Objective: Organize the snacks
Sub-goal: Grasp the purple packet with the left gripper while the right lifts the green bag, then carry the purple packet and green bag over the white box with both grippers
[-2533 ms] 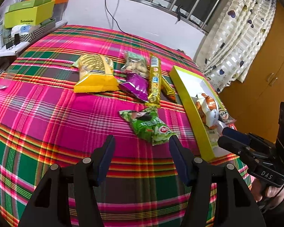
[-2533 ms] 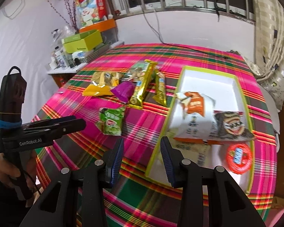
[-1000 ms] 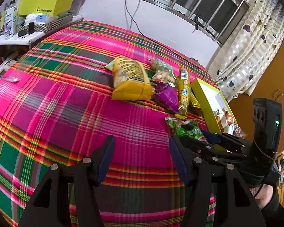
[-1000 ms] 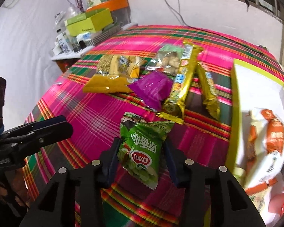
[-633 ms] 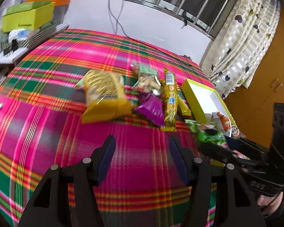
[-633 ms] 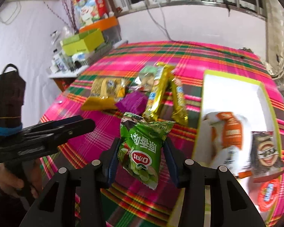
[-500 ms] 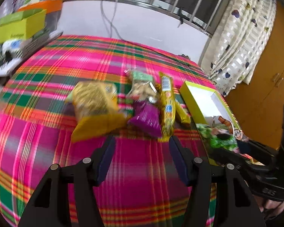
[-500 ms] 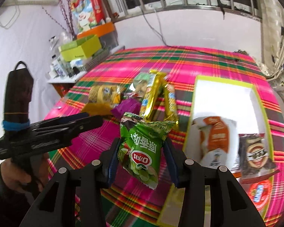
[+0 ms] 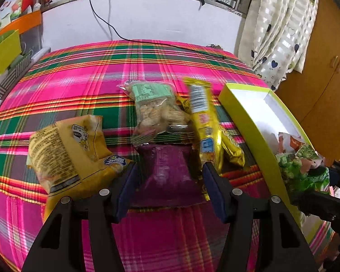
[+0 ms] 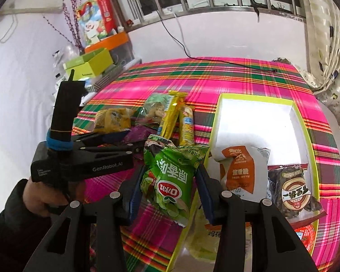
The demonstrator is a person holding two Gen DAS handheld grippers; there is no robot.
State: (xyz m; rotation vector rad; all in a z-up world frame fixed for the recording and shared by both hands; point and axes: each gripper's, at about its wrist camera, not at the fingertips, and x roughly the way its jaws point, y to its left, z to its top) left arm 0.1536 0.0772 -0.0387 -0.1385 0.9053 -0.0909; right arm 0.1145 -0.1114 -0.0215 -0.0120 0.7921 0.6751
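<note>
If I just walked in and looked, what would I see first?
You'd first see the green snack bag, pinched in the right tool and held up at the near edge of the yellow-green box. Then the bright pink plaid cloth. On it lies a row of snacks, with the purple packet right between the fingers of the left tool, which have just been closing but don't squeeze it yet.

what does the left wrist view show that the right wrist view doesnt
Only the left wrist view: the purple packet between the open left gripper, and a wooden cabinet.
Only the right wrist view: the brown packet in the box, and the hand holding the left gripper.
Both: the plaid cloth, yellow-green box, and the green packet in the right gripper.
</note>
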